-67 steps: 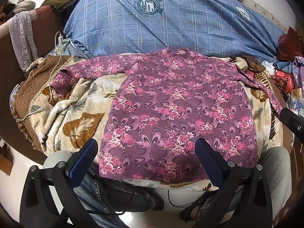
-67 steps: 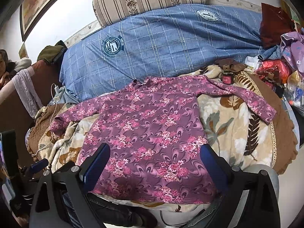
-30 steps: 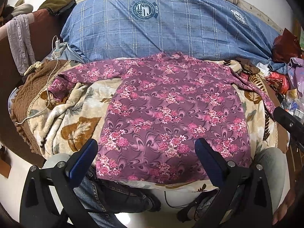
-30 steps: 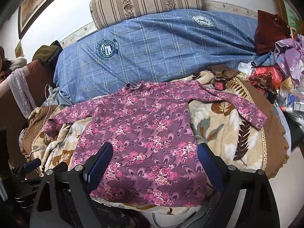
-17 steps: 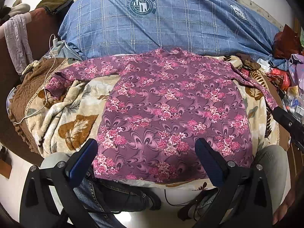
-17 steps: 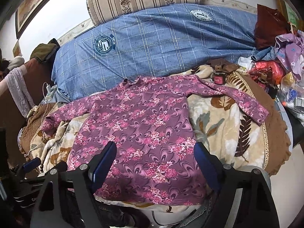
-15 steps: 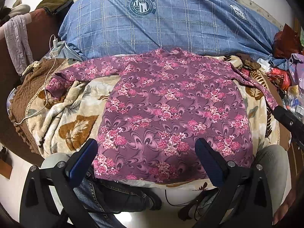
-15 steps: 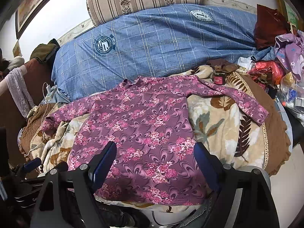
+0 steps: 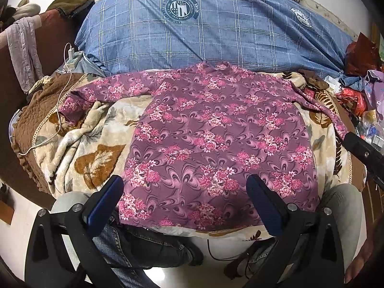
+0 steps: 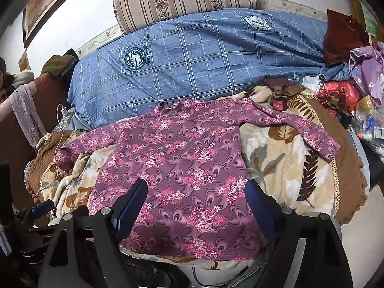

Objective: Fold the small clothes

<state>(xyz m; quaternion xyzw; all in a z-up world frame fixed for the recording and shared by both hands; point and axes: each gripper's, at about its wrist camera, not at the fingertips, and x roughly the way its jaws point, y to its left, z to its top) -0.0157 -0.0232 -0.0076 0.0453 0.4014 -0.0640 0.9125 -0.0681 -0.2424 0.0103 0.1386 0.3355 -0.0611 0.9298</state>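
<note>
Far ahead of both your claws lies the blue checked duvet (image 9: 216, 31); nearer, the leaf-patterned blanket (image 9: 96, 144) covers the bed; on it the purple floral top (image 9: 216, 139) lies flat — sleeves out to both sides, hem just ahead of your fingertips; your left claw (image 9: 184, 204) is spread wide, gripping nothing; your right claw (image 10: 195, 204) likewise — open above the hem.

Smooth cloth shirt (image 9: 216, 134) on a plush, fuzzy blanket (image 9: 96, 144).
</note>
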